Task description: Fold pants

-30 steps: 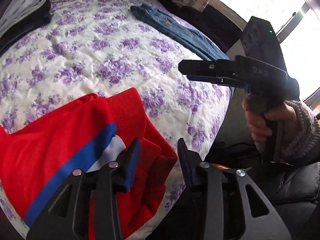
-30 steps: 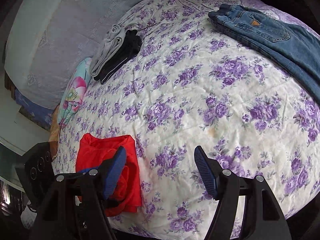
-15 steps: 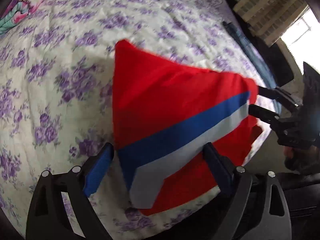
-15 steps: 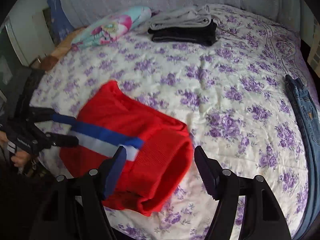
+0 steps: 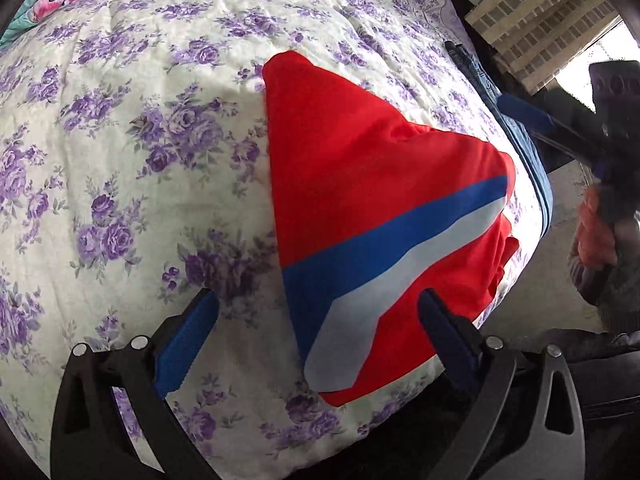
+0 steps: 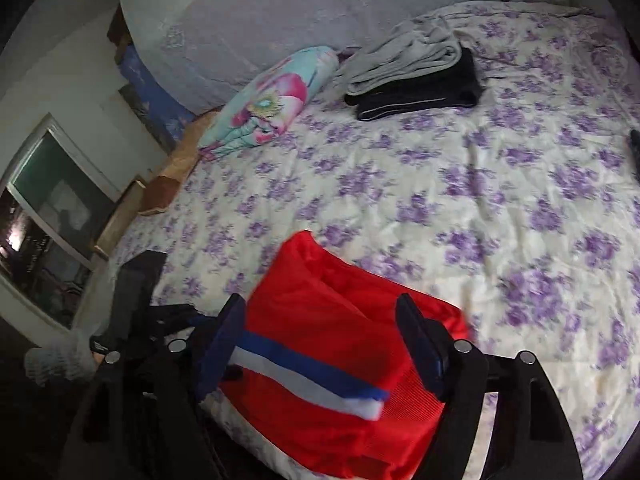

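Red pants [image 5: 360, 184] with a blue and white stripe lie folded on the flowered bed cover [image 5: 120, 120] near its front edge. They also show in the right wrist view [image 6: 340, 340]. My left gripper [image 5: 316, 336] is open and empty, hovering just before the pants' near edge. My right gripper [image 6: 320, 340] is open and empty, held over the pants; it shows from the side in the left wrist view [image 5: 560, 128]. The left gripper shows at the left in the right wrist view [image 6: 140, 320].
Blue jeans [image 5: 516, 136] lie along the bed's right edge. A folded grey and black stack [image 6: 416, 76] and a flowered pillow [image 6: 272, 100] lie at the far side. A window [image 6: 48, 220] stands left of the bed.
Both grippers have swung round over the red pants. The left jaws widened from a narrow gap to wide open. The pants now lie flatter, stripe upward.
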Tool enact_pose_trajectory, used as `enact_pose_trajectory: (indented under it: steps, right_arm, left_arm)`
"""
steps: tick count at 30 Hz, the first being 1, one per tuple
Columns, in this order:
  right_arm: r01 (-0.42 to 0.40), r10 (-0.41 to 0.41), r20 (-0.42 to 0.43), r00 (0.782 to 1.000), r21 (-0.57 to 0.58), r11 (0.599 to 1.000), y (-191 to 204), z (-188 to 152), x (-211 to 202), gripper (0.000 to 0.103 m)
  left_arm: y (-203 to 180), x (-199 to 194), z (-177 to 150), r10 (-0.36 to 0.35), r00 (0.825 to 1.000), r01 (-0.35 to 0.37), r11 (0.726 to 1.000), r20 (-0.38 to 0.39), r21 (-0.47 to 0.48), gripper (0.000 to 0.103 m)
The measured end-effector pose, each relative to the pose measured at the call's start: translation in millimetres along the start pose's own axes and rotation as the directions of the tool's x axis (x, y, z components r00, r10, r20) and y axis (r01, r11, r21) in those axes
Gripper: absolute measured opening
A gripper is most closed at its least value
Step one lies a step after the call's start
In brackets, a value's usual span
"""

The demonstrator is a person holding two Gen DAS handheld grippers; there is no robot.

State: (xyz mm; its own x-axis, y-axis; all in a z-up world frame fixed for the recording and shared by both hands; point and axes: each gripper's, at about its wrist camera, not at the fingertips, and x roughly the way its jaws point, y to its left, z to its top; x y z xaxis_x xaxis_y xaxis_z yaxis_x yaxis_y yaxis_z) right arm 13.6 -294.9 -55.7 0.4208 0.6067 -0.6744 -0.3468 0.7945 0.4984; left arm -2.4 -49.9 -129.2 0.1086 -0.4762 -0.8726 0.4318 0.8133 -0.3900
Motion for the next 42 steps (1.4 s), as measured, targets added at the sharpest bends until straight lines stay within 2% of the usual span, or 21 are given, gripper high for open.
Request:
enact_pose_trajectory:
  steps: [1, 6, 8, 9, 13, 15, 17, 19, 21, 23, 26, 28, 30, 31, 32, 34, 36, 37, 38, 39, 42]
  right_arm:
    - [-0.011, 0.010, -0.037, 0.999, -0.020, 1.000, 2.5, 7.9, 19.0, 0.050]
    - [0.003, -0.040, -0.217, 0.975, -0.168, 0.986, 21.7, 20.3, 89.0, 0.041]
    - [0.025, -0.086, -0.266, 0.960, -0.222, 0.975, 23.9, 18.8, 104.1, 0.029]
    - [0.039, -0.112, -0.283, 0.953, -0.251, 0.967, 23.3, 18.4, 110.1, 0.019]
    - [0.082, -0.165, -0.322, 0.932, -0.256, 0.963, 11.2, 20.9, 128.5, 0.018]
    - [0.099, -0.177, -0.333, 0.926, -0.237, 0.966, 3.2, 20.8, 136.6, 0.025]
    - [0.075, -0.123, -0.300, 0.946, -0.165, 0.983, 0.1, 24.1, 123.7, 0.028]
    - [0.041, -0.068, -0.203, 0.977, -0.134, 0.990, 3.3, 25.9, 89.1, 0.029]
    - [0.038, -0.058, -0.112, 0.992, -0.174, 0.984, 10.4, 21.0, 47.3, 0.031]
    - [0.048, -0.066, -0.067, 0.996, -0.240, 0.969, 19.3, 5.9, 14.0, 0.031]
    - [0.044, -0.079, -0.099, 0.992, -0.310, 0.950, 30.6, -29.7, -8.6, 0.030]
    - [0.031, -0.084, -0.172, 0.982, -0.288, 0.957, 26.9, -53.6, -5.1, 0.030]
    - [0.057, -0.108, -0.255, 0.961, -0.200, 0.978, 9.1, -78.0, 8.1, 0.029]
    - [0.087, -0.126, -0.277, 0.953, -0.150, 0.985, -3.4, -90.5, 14.6, 0.023]
    - [0.094, -0.116, -0.270, 0.956, -0.094, 0.991, -15.2, -100.3, 16.1, 0.021]
    - [0.088, -0.084, -0.216, 0.973, 0.011, 0.996, -25.0, -103.3, 5.6, 0.017]
    - [0.086, -0.086, -0.157, 0.984, -0.005, 0.996, -14.8, -100.7, -13.2, 0.022]
    - [0.084, -0.084, -0.113, 0.990, -0.007, 0.996, -11.8, -98.3, -24.9, 0.042]
    - [0.088, -0.087, -0.067, 0.994, 0.015, 0.996, -12.8, -96.3, -36.8, 0.057]
    - [0.109, -0.107, -0.023, 0.994, 0.049, 0.993, -17.4, -95.0, -47.0, 0.077]
    - [0.122, -0.130, 0.031, 0.991, 0.183, 0.976, -47.0, -92.4, -59.7, 0.079]
  left_arm:
    - [0.2, 2.5, 0.4, 0.002, 1.000, -0.002, 1.000, -0.010, -0.001, 0.097]
    - [-0.5, 7.3, -3.1, 0.026, 1.000, -0.026, 1.000, -0.011, -0.005, 0.098]
    - [0.0, 11.0, -4.4, 0.035, 0.999, -0.035, 0.999, -0.015, -0.018, 0.099]
    - [1.4, 12.8, -5.1, 0.037, 0.999, -0.038, 0.999, -0.016, -0.025, 0.099]
    - [4.7, 17.6, -6.6, 0.044, 0.999, -0.044, 0.998, 0.002, -0.051, 0.099]
    - [4.9, 16.3, -7.8, 0.050, 0.999, -0.049, 0.997, 0.010, -0.064, 0.099]
    - [4.2, 13.4, -7.4, 0.052, 0.999, -0.051, 0.996, 0.011, -0.067, 0.099]
    - [3.0, 5.0, -8.0, 0.062, 0.998, -0.060, 0.996, 0.020, -0.066, 0.098]
    - [1.4, -8.6, -7.4, 0.046, 0.997, -0.042, 0.997, 0.055, -0.070, 0.098]
    - [-1.7, -21.4, -1.7, 0.014, 0.995, -0.008, 0.998, 0.099, -0.062, 0.098]
    - [-7.5, -25.5, 15.7, -0.022, 0.992, 0.027, 0.999, 0.127, -0.032, 0.098]
    - [-8.3, -14.4, 26.1, 0.006, 0.995, -0.004, 1.000, 0.102, -0.021, 0.098]
    - [-4.4, 5.0, 33.4, 0.024, 0.998, -0.022, 0.999, 0.050, -0.029, 0.098]
    - [-0.9, 16.1, 34.0, 0.033, 0.999, -0.032, 0.999, 0.010, -0.044, 0.098]
    - [6.6, 25.8, 33.4, -0.006, 0.999, 0.003, 0.997, -0.034, -0.078, 0.099]
    - [14.9, 24.1, 36.0, -0.041, 0.999, 0.038, 0.993, -0.024, -0.110, 0.099]
    - [13.6, 21.3, 36.4, -0.042, 0.999, 0.039, 0.995, -0.031, -0.090, 0.098]
    - [11.1, 19.2, 34.9, -0.051, 0.998, 0.049, 0.996, -0.030, -0.077, 0.098]
    - [8.7, 18.1, 33.2, -0.077, 0.997, 0.075, 0.995, -0.028, -0.069, 0.098]
    - [7.6, 16.1, 31.2, -0.111, 0.993, 0.109, 0.992, -0.027, -0.066, 0.098]
    - [5.5, 13.2, 28.4, -0.156, 0.988, 0.155, 0.986, -0.008, -0.066, 0.098]
